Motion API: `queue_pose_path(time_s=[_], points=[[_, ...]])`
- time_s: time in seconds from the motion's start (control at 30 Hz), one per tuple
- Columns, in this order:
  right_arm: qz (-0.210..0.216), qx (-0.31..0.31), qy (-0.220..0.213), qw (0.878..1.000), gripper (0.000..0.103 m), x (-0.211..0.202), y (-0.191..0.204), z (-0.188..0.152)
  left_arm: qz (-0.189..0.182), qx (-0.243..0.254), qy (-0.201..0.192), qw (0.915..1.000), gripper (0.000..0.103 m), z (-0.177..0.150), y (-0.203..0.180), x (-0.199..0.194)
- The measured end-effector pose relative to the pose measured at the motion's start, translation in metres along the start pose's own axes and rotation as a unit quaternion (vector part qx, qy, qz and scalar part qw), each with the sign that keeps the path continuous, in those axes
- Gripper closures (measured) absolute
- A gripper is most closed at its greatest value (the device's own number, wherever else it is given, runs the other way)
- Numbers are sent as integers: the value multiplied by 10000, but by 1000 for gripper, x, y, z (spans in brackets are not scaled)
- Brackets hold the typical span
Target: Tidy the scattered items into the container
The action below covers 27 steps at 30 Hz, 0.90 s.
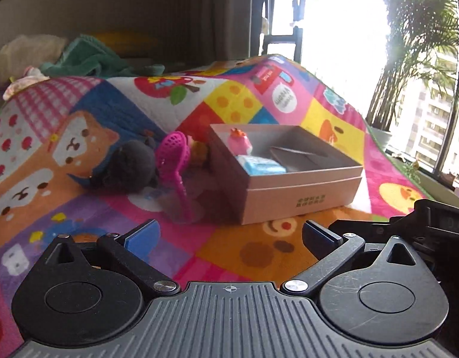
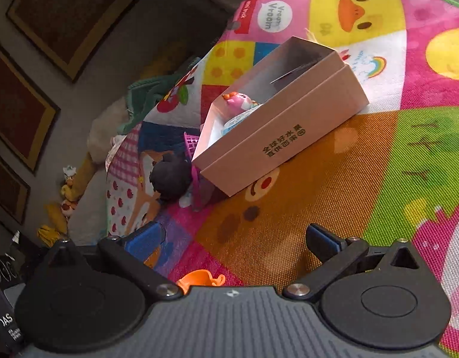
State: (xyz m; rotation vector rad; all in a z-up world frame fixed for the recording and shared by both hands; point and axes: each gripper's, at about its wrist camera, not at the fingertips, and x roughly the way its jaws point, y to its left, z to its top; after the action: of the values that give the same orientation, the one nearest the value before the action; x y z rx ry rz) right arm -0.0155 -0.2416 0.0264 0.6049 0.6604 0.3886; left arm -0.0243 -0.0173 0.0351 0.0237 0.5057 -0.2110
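Observation:
An open pink cardboard box (image 1: 301,192) (image 2: 292,125) sits on the colourful play mat. Inside lie a pink toy figure (image 1: 240,143) (image 2: 240,103) and a light blue packet (image 1: 260,165). Left of the box lie a dark fuzzy ball (image 1: 131,167) (image 2: 171,176), a pink toy strainer (image 1: 172,155) (image 2: 191,144) and a small orange-brown toy (image 1: 198,149). My left gripper (image 1: 229,237) is open and empty, short of the box. My right gripper (image 2: 234,240) is open and empty above the mat. An orange toy (image 2: 199,277) lies just below it.
The play mat (image 1: 235,104) drapes over a raised surface. Green cloth and a cushion (image 1: 89,56) lie behind. A window with a potted palm (image 1: 414,44) is to the right. Framed pictures (image 2: 65,12) and small toys (image 2: 68,191) stand by the wall.

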Motion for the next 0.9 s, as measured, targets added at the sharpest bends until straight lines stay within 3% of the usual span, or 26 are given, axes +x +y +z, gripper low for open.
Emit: queue_pose_path(time_s=[0.1, 0.2, 0.27, 0.37, 0.5, 0.67, 0.77, 0.83, 0.9], points=[[-159, -1179, -46, 9929, 0, -1, 27, -2, 308, -102, 52, 9995, 0, -7, 20, -5], [-323, -2121, -97, 9767, 0, -7, 45, -5, 626, -414, 79, 9971, 0, -7, 42, -6], [-424, -2383, -119, 9702, 0, -8, 48, -6, 806, -639, 100, 9946, 0, -5, 55, -6], [-333, -2679, 337, 9623, 0, 1, 51, -5, 872, -940, 63, 9917, 0, -1, 67, -9], [13, -3193, 828, 9440, 0, 9, 66, -22, 977, -1025, -21, 9899, 0, 3, 71, -9], [-111, -3555, 1056, 9286, 0, 27, 92, -53, 1035, -1072, -34, 9888, 0, 8, 74, -5], [-240, -3578, 1187, 9259, 20, 34, 92, -58, 1072, -1020, -65, 9890, 0, 10, 76, -5], [-300, -3540, 1134, 9279, 40, 33, 87, -53, 1068, -1019, -52, 9890, 0, 10, 78, -4], [-328, -3443, 1110, 9317, 52, 29, 80, -46, 1052, -1029, -16, 9891, 0, 8, 78, -2]])
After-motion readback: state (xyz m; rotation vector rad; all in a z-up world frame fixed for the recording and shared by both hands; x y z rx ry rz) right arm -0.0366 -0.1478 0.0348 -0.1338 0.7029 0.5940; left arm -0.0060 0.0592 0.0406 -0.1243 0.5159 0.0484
